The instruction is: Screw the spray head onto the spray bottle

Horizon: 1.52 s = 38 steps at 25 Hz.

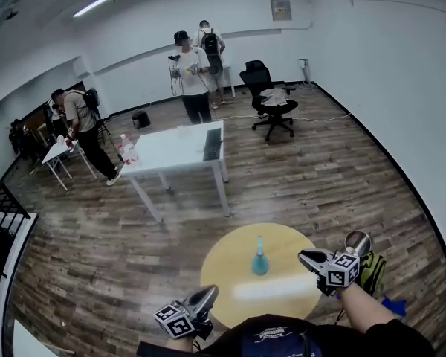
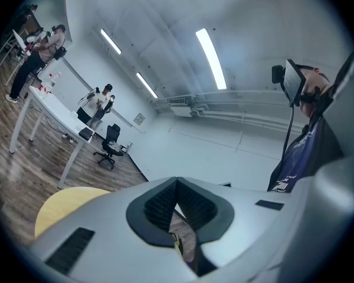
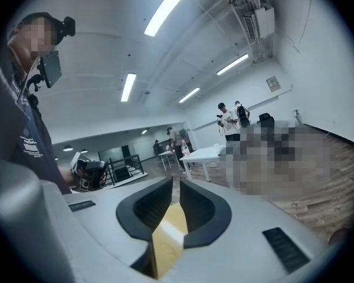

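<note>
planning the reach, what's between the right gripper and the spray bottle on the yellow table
Nothing: in the head view only bare yellow tabletop lies between the right gripper and the spray bottle.

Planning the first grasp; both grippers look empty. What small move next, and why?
Probably open the right gripper wider and bring it toward the teal bottle standing unheld on the yellow table: its jaws are barely apart with nothing between them, and it looks nearer than the shut, empty left gripper.
</note>
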### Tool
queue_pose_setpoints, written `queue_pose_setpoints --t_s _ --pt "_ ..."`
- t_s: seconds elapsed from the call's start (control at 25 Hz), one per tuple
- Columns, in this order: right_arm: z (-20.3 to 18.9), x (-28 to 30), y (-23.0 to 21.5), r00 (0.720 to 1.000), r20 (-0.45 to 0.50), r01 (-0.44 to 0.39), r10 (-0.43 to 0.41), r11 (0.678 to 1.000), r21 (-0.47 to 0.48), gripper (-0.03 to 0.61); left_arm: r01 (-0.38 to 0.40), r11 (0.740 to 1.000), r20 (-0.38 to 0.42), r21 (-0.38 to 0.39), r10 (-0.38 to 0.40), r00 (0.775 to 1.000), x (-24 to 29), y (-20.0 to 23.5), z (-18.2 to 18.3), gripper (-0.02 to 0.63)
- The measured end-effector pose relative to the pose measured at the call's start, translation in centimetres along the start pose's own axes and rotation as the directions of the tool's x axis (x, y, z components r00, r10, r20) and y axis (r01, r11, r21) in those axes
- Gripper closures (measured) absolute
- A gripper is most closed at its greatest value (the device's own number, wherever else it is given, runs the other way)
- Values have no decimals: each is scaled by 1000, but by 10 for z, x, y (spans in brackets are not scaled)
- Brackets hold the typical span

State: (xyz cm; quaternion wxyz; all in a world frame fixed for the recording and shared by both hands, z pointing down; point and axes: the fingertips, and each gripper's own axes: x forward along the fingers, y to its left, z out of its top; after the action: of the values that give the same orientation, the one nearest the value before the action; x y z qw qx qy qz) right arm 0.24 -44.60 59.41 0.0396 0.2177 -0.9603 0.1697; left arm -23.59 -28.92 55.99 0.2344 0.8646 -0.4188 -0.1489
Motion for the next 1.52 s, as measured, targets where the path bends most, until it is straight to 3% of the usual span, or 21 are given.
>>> queue_pose_setpoints --t_s 0.28,0.48,0.72,1.04,1.28,1.52 --pt "14 94 31 999 7 51 -51 998 -22 489 70 997 -46 23 -69 997 -29 87 62 592" --pt "11 148 32 999 -15 46 -46 999 -19 468 97 995 -87 25 -94 992 -28 138 70 592" --pt "-3 149 -7 996 -93 -5 0 999 -52 443 39 998 -63 -44 -42 997 9 149 53 592" --pt "-19 140 -63 990 -124 -79 68 993 -86 392 34 997 -65 -71 -38 997 77 115 22 592" --pt "-51 144 -85 977 -188 -123 99 985 -122 336 -33 999 -112 -18 31 993 94 129 2 592" --pt "-97 169 -99 959 -265 -151 97 970 -192 204 -68 995 -190 76 82 978 110 171 -23 592"
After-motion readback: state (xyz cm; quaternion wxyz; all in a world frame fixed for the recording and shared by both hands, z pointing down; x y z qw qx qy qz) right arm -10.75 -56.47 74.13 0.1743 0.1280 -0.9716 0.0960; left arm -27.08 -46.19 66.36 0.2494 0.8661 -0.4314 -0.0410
